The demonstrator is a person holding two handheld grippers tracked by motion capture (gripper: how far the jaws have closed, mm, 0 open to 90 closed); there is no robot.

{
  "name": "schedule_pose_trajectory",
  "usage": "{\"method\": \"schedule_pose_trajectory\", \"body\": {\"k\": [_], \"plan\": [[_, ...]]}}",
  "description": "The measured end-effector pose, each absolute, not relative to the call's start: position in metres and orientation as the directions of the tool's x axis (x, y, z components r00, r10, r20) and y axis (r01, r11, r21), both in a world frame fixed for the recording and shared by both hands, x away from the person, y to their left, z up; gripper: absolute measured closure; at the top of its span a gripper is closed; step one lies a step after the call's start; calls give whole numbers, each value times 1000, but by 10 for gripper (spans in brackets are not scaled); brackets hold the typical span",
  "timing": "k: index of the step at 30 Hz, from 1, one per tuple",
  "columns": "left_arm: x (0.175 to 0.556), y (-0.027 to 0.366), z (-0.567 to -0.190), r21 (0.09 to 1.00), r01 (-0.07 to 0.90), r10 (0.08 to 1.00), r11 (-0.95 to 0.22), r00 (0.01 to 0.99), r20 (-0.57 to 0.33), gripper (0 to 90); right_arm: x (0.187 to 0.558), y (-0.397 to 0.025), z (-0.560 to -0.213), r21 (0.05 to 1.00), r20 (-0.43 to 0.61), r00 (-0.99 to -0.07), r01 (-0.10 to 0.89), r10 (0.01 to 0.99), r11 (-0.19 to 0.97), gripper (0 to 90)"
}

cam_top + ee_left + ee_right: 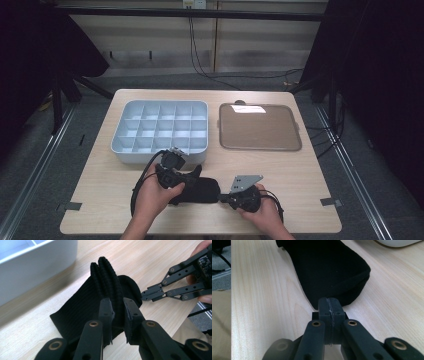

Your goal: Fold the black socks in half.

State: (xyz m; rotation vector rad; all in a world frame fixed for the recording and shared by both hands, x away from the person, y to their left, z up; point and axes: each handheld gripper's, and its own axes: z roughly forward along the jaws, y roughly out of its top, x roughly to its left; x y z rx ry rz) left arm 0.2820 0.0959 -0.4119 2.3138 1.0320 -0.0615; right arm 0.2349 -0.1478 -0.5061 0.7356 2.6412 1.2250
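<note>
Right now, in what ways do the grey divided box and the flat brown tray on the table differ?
The grey divided box has tall walls and many small square compartments; the brown tray is shallow, with one undivided surface. The box lies at the left, close above the left gripper; the tray lies at the right, apart from both grippers. Both rest flat on the wooden table, side by side.

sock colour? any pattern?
Plain black sock with ribbed knit and no print; the ribbing shows best in the left gripper view.
</note>
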Motion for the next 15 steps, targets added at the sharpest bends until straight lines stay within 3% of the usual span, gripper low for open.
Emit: {"method": "schedule_pose_trajectory", "body": {"k": [15], "plan": [[279,65,-430,470,664,624,-582,735,-265,783,235,-148,-506,749,76,-871,371,485,549,900]]}}
